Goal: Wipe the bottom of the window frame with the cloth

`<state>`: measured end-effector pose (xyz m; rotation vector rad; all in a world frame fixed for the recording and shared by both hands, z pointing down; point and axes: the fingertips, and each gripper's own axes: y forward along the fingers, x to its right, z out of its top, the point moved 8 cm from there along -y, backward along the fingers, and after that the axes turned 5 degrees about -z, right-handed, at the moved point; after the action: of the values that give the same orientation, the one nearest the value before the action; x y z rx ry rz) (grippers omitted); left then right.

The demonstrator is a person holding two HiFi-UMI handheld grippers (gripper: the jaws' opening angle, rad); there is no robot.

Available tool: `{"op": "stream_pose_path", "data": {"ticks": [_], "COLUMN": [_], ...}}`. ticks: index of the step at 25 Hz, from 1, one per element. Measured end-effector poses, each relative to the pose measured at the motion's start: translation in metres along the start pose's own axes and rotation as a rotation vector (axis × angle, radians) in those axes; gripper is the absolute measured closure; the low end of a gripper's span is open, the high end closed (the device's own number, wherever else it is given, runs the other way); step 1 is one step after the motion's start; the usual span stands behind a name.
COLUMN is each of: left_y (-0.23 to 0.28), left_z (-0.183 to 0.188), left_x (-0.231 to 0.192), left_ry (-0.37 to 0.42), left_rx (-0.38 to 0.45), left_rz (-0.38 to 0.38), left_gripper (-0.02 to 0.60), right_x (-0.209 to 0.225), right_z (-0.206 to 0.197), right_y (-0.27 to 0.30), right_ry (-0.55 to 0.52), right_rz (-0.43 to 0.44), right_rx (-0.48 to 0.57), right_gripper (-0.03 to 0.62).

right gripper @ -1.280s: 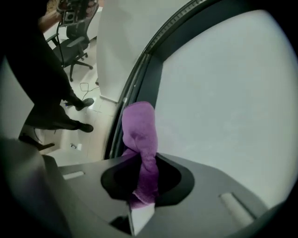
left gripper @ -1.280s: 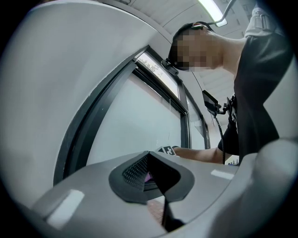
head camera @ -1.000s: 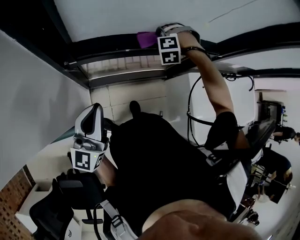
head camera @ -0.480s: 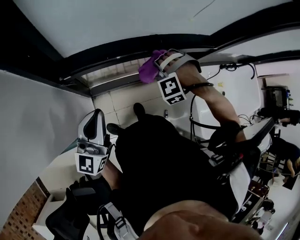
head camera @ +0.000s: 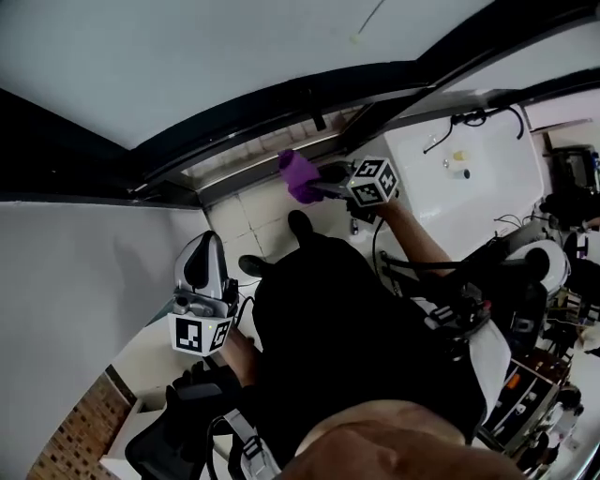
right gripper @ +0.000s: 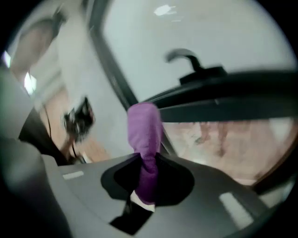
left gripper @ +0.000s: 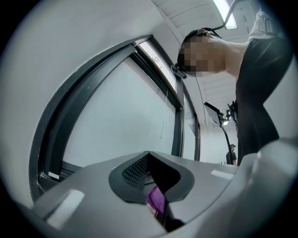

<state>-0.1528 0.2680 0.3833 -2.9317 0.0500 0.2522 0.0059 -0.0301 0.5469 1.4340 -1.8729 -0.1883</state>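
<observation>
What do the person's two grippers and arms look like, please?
The left gripper and the right gripper are light grey shells with black inner pads. Each carries a cube with black-and-white square markers. The person wears a black top; no sleeves cover the forearms.

- Setting: indoor workroom, of the lab or office sort
- Window frame (head camera: 272,108): dark metal with large panes, set in plain white walls
- Floor (head camera: 246,220): pale square tiles
- Office chair (head camera: 159,441): black, at lower left of the head view
- Shelves (head camera: 553,412): at the right edge, crowded with small equipment and bottles
- Cables (head camera: 464,117): black, looped against a white wall
- Ceiling light (left gripper: 222,10): long strip fitting
- Second person (left gripper: 231,151): standing far down the room
</observation>
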Motion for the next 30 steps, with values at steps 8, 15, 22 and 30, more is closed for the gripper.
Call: {"op": "stream_pose_path", "data": {"ticks": [8, 15, 22, 30], "left_y": [0.011, 0.027, 0.045, 0.059], "left_z": [0.016, 0.014, 0.022, 0.013], "left_x": [0.002, 0.025, 0.047, 0.043], "left_ry": [0.039, 0.061, 0.088, 0.061], "left_rx": [-0.061, -0.108, -0.148, -0.161], "left_rz": [0.018, 0.036, 0.015, -0.031], "left_gripper": [0.591, 0.591, 0.591, 0.591], "right_x": [0.025, 0.035, 0.033, 0.012], "right_z": [0.038, 0.103, 0.106, 0.082], "right_y": [0.005, 0.012, -0.002, -0.014], "right_ry": [0.296, -0.224, -0.32, -0.375], "right_rz": [-0.168, -0.541, -0.524, -0.476], "right_rx": [0.868, 0.865, 0.874, 0.853], "right_gripper": [0.53, 0.529, 0.53, 0.53]}}
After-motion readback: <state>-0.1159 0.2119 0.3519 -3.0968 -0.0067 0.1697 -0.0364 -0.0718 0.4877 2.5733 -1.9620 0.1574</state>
